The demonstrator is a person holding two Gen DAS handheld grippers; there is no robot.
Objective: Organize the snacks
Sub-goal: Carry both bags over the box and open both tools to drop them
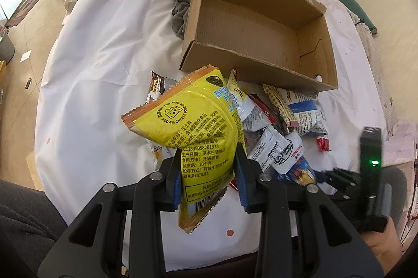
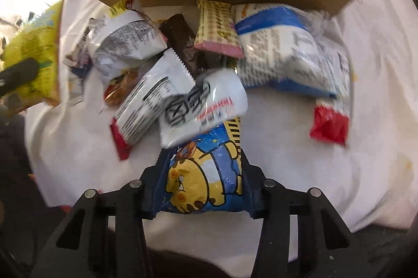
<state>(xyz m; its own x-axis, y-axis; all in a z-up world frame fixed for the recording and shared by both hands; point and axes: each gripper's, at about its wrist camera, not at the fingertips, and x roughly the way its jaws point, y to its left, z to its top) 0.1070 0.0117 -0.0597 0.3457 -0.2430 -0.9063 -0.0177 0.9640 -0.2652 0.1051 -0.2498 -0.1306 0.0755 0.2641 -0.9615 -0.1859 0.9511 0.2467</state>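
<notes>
Left gripper (image 1: 210, 173): matte black linkage arms showing round silver pins, blue ribbed pads (image 1: 241, 189). Right gripper (image 2: 199, 184) matching; its black housing (image 1: 371, 173) glowing green indicator light (image 1: 375, 162).

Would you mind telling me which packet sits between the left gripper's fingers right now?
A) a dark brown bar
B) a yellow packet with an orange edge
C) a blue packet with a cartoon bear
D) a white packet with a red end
B: in the left wrist view the left gripper is shut on the yellow packet, held above the white sheet; the blue packet is in the right gripper.
</notes>
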